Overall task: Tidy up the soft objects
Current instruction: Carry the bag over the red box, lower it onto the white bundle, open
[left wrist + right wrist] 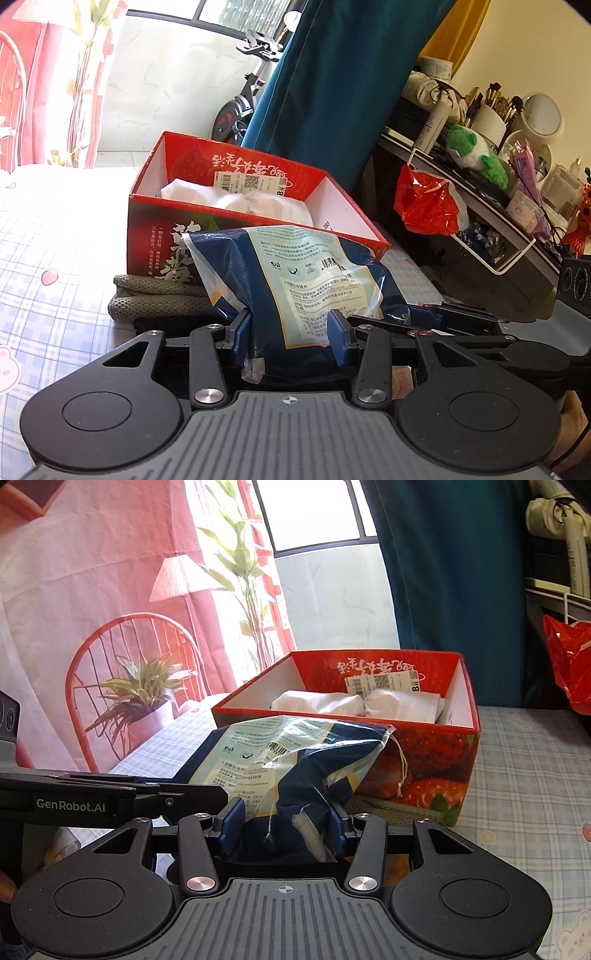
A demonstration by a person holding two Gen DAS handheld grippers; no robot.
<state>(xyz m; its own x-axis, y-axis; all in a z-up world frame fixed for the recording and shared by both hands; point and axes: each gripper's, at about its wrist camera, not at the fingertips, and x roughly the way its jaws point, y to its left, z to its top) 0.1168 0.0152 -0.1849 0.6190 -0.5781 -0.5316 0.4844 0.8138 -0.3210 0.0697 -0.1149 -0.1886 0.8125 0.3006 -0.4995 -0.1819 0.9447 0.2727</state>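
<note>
A soft blue plastic packet with a pale label (295,280) is held by both grippers just in front of the red strawberry box (166,243). My left gripper (291,332) is shut on one end of the packet. My right gripper (284,823) is shut on the other end of the packet (295,760). The red box (443,757) is open and holds white cloth bundles (354,703), which also show in the left wrist view (236,201). A folded grey knitted cloth (159,302) lies against the box's front, under the packet.
The box stands on a blue checked cloth (524,782) with strawberry prints. A teal curtain (325,88) hangs behind. A cluttered shelf (480,192) with a red plastic bag (424,203) and a green plush (476,155) stands to the right.
</note>
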